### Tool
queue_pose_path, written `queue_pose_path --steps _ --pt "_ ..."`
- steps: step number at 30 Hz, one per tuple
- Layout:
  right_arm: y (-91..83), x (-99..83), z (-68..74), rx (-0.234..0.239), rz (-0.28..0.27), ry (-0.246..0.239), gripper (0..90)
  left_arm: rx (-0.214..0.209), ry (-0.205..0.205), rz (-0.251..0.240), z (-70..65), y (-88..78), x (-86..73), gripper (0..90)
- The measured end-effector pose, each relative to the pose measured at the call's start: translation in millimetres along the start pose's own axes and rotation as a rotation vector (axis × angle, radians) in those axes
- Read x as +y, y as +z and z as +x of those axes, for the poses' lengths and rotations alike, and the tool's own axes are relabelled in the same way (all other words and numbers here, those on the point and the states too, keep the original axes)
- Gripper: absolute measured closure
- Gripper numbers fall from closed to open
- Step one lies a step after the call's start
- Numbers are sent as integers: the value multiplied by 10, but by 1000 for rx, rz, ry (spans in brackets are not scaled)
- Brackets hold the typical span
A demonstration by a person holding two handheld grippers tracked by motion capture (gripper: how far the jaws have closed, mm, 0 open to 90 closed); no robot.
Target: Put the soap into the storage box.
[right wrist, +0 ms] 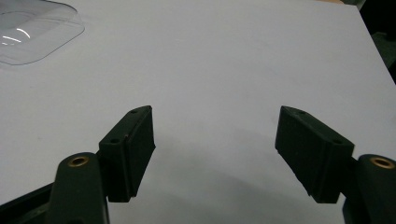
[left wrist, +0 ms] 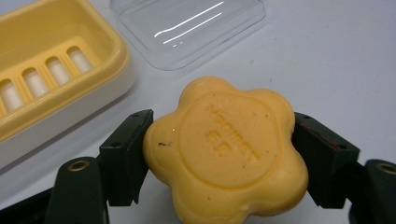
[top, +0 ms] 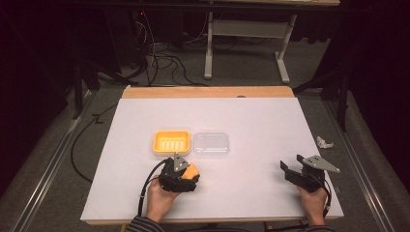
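The left gripper (left wrist: 219, 158) is clamped on the flower-shaped yellow soap bar (left wrist: 224, 154), one jaw against each side; in the high view the bar sits low and left of centre, just below the yellow soap dish (top: 170, 142) and not yet in it. The pick-up therefore appears complete. Remaining steps, by judgement: place the bar in the dish, then fit the clear lid (top: 211, 144) lying just right of it; the right gripper (right wrist: 217, 149), jaws spread and empty, waits at lower right.
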State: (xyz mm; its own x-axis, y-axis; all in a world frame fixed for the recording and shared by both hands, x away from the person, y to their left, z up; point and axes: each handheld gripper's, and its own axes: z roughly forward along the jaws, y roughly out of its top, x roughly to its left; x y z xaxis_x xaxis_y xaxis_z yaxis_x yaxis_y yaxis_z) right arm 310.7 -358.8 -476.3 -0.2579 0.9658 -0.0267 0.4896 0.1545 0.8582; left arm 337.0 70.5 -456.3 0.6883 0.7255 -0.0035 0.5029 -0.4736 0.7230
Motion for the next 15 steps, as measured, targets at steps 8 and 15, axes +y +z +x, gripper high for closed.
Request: queue_pose_path --steps 8,15 --pt "1 0 0 -1 -1 0 287 1 -9 -11 45 -85 49 277" --pt "-2 -2 -15 -8 -3 24 283 -8 -20 -15 87 -197 118 277"
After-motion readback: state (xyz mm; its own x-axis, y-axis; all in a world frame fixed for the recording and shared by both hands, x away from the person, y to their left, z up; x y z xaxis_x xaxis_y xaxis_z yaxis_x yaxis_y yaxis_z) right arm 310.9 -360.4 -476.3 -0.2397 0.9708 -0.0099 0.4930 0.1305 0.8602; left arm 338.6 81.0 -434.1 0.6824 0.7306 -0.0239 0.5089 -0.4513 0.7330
